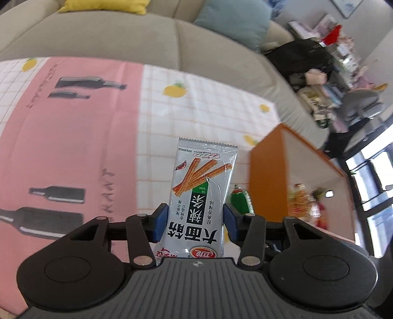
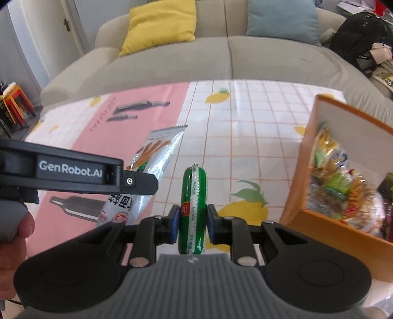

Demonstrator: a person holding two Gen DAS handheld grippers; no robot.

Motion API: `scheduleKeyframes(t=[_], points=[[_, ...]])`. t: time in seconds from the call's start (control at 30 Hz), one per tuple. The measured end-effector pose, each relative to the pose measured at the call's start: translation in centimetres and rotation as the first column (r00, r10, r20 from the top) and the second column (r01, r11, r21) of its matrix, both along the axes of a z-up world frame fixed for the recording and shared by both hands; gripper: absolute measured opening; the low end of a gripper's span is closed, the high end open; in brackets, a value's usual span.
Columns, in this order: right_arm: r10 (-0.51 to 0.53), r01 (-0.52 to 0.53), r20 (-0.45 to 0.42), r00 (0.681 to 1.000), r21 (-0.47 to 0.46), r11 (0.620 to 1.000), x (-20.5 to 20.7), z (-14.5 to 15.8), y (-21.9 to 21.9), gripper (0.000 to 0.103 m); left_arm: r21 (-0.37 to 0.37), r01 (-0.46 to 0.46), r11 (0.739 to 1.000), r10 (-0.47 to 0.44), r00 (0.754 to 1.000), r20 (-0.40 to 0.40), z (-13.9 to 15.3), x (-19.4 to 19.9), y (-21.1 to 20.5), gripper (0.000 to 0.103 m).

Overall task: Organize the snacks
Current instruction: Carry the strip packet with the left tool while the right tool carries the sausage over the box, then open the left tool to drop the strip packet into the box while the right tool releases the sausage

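My left gripper point(image 1: 194, 220) is shut on a silver snack packet point(image 1: 200, 196) printed with orange sticks, held upright above the table. The same packet shows in the right wrist view point(image 2: 152, 166), with the left gripper's body point(image 2: 73, 169) across it. My right gripper point(image 2: 191, 220) is shut on a green sausage stick point(image 2: 194, 203), also seen in the left wrist view point(image 1: 239, 200). An orange box point(image 2: 319, 220) holding several snacks point(image 2: 343, 191) stands to the right of both grippers; it also shows in the left wrist view point(image 1: 267, 181).
The table carries a pink and white checked cloth point(image 2: 245, 127) with lemons and bottles printed on it. A beige sofa point(image 2: 196, 59) with a yellow cushion point(image 2: 159, 24) and a blue cushion point(image 2: 282, 19) stands behind it. A black bag point(image 2: 356, 36) lies at the far right.
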State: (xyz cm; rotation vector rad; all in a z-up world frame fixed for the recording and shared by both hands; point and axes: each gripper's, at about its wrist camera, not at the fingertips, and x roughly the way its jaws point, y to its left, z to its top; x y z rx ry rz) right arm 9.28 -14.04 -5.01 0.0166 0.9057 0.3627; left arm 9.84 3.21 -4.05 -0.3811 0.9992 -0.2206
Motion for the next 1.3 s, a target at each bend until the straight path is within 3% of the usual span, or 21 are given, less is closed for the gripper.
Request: scheduleKeyframes(t=[0.33, 0.7, 1.03, 1.3], points=[[-0.068, 0.068, 0.067, 0.995, 0.004, 0.998, -1.3, 5.1, -6.7, 0.020, -0.002, 0.157, 0.988, -0.156, 0.983, 0.099, 5.3, 0.6, -6.7, 0.055], [-0.200, 0.205, 0.100, 0.975, -0.039, 0.978, 0.0, 8.0, -15.7, 0.020, 0.055, 0.361, 0.931, -0.365, 0.921, 0.132, 7.1, 3.3, -16.2, 0.055], [-0.318, 0.316, -0.007, 0.948, -0.083, 0.945, 3.9, 5.4, -22.8, 0.021, 0.090, 0.483, 0.871, -0.488, 0.872, 0.044, 4.5, 7.3, -22.8, 0.055], [-0.353, 0.331, -0.114, 0.929, -0.173, 0.927, 5.9, 0.9, -24.4, 0.021, 0.228, 0.497, 0.837, -0.498, 0.865, -0.057, 1.1, 9.4, -25.5, 0.055]])
